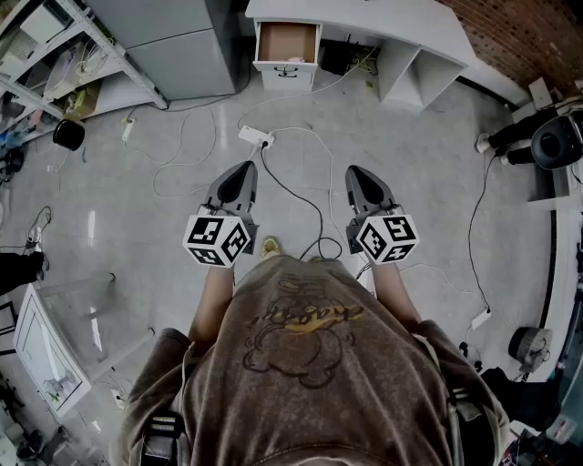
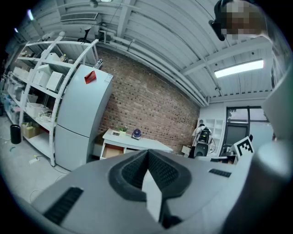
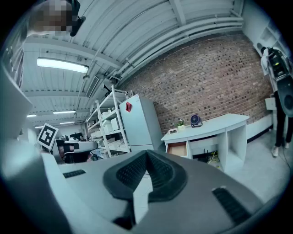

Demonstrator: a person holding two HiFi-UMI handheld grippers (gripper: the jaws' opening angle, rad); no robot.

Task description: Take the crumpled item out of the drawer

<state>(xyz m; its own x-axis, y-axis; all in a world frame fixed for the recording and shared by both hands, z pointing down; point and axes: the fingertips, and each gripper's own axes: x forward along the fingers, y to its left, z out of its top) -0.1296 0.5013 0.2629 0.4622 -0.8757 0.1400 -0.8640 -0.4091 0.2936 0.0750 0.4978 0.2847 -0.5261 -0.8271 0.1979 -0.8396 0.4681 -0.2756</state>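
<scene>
Up at the top centre, the drawer [image 1: 287, 41] stands open under the white desk [image 1: 364, 18]. Its brown inside shows, but the crumpled item cannot be made out from here. The floor [image 1: 137, 182] is grey and glossy, with a brick wall [image 1: 528, 36] at the upper right. A fridge [image 1: 173, 45] and a rack [image 1: 55, 55] fill the upper left. Cables [image 1: 301, 196] and a power strip [image 1: 256, 136] lie between drawer and grippers. At mid-frame the left gripper [image 1: 244, 170] and right gripper [image 1: 357, 173] sit side by side, each with fingers together on nothing.
</scene>
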